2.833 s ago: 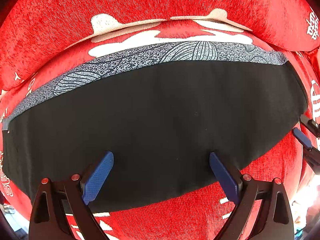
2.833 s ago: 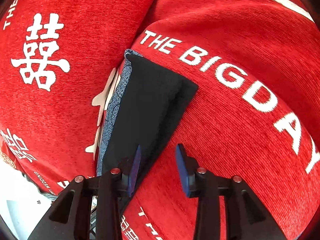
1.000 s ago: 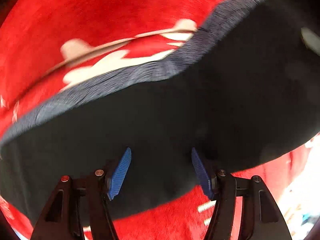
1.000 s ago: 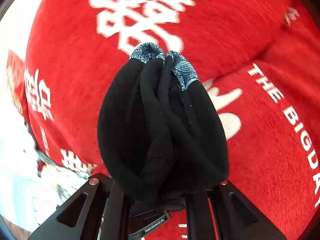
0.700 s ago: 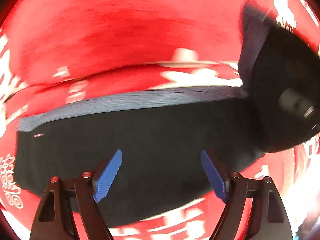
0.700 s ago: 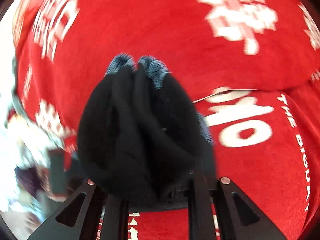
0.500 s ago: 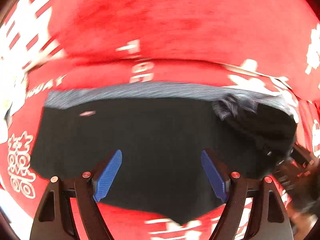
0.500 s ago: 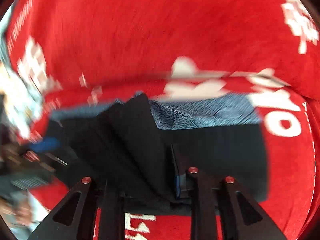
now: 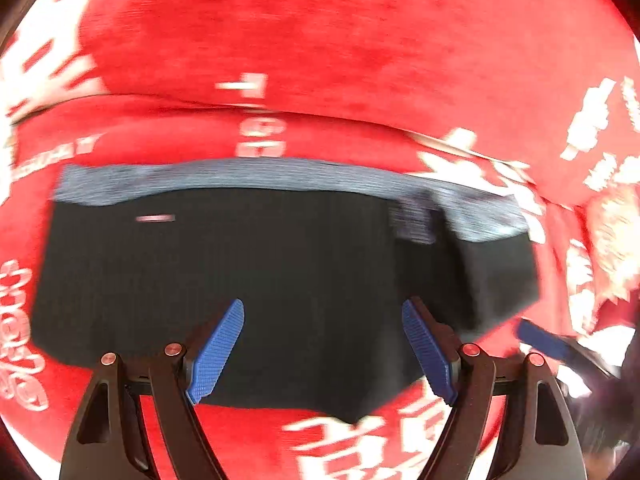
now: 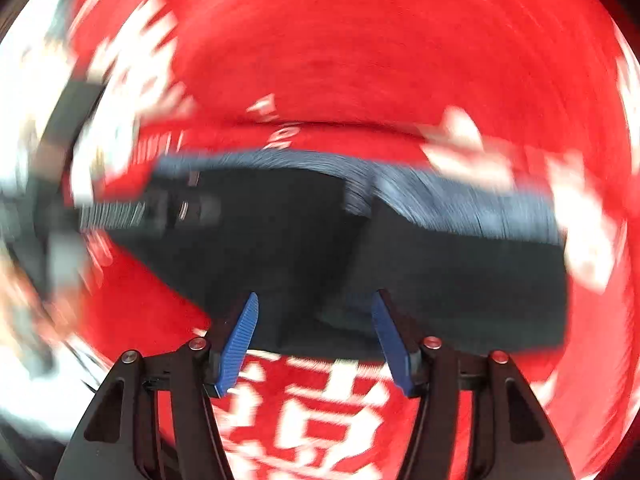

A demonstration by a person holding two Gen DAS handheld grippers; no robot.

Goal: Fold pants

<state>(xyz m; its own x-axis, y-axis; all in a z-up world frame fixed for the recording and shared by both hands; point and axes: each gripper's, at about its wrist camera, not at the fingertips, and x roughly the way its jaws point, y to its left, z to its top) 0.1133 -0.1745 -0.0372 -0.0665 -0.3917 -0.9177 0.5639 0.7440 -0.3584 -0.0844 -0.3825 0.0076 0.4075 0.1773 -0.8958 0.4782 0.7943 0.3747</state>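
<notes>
The black pants (image 9: pixel 280 280) look soft and limp, best pinched at a folded edge, while both the left claw (image 9: pixel 322 350) and the right claw (image 10: pixel 314 340) stand apart and hold nothing.

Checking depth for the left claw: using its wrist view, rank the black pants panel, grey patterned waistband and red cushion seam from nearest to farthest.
1. Black pants panel, directly ahead.
2. Grey patterned waistband, along the far edge.
3. Red cushion seam, beyond.

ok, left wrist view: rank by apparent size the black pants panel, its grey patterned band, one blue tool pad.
1. Black pants panel
2. Grey patterned band
3. Blue tool pad, though it is nearest the camera, so its true size is smaller still.
</notes>
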